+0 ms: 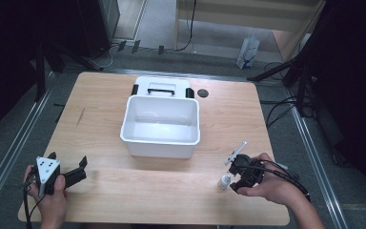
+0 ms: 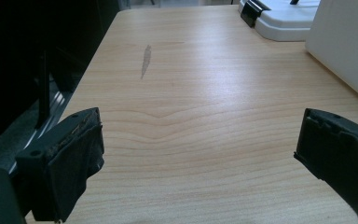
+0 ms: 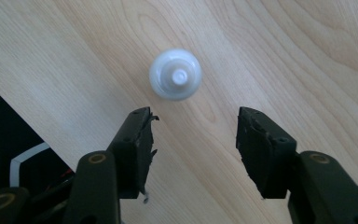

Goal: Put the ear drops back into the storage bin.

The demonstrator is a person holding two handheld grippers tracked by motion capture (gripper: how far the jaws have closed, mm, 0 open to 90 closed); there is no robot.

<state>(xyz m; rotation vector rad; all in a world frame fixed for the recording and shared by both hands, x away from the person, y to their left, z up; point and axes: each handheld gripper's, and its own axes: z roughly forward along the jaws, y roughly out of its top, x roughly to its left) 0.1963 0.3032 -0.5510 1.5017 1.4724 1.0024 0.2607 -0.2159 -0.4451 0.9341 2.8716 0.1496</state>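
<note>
From the high view, the left gripper (image 1: 69, 167) rests near the table's (image 1: 105, 186) front left corner, jaws apart and bare, while the right gripper (image 1: 236, 174) hovers just beside a small white bottle (image 1: 224, 181) standing upright near the front right; a white bin (image 1: 161, 126) sits mid-table with its lid (image 1: 162, 87) behind it. In the left gripper view, the jaws stand wide over bare wood, the bin's wall at the right edge. In the right gripper view, the jaws point down, partly apart, holding nothing, the bottle (image 3: 175, 74) just beyond their tips
</note>
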